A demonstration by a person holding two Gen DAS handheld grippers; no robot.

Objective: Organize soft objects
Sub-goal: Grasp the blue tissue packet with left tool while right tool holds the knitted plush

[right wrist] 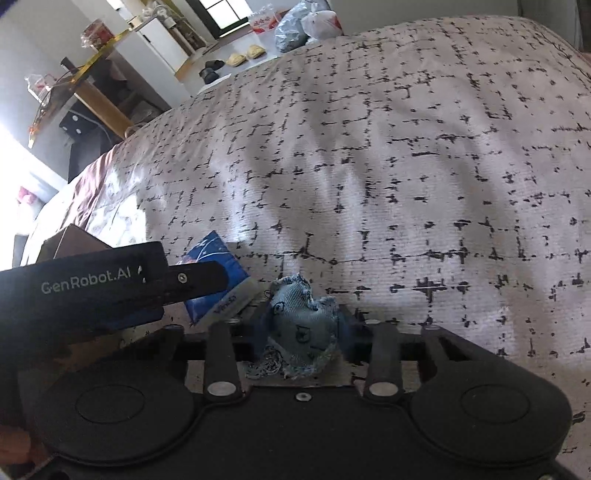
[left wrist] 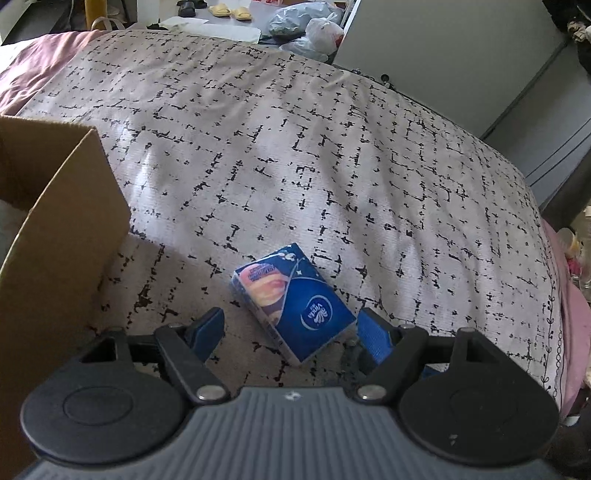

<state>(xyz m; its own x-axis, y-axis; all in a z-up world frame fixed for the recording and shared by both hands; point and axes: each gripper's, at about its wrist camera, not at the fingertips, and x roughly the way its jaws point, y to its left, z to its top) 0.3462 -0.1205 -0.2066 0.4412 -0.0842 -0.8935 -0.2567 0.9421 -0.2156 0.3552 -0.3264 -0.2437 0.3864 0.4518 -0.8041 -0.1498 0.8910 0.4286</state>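
Observation:
A blue tissue pack (left wrist: 293,302) lies on the patterned bedspread (left wrist: 295,155). My left gripper (left wrist: 291,330) is open, its blue fingers on either side of the pack's near end, not closed on it. In the right wrist view the same pack (right wrist: 218,280) lies partly behind the left gripper's black body (right wrist: 92,284). My right gripper (right wrist: 301,326) is shut on a small frayed denim toy (right wrist: 303,325), held just above the bedspread (right wrist: 406,166).
An open cardboard box (left wrist: 62,229) stands at the left, close to the left gripper; its corner shows in the right wrist view (right wrist: 70,236). Beyond the bed are plastic bags (left wrist: 314,33), slippers (left wrist: 229,11) and a grey cabinet (left wrist: 461,55).

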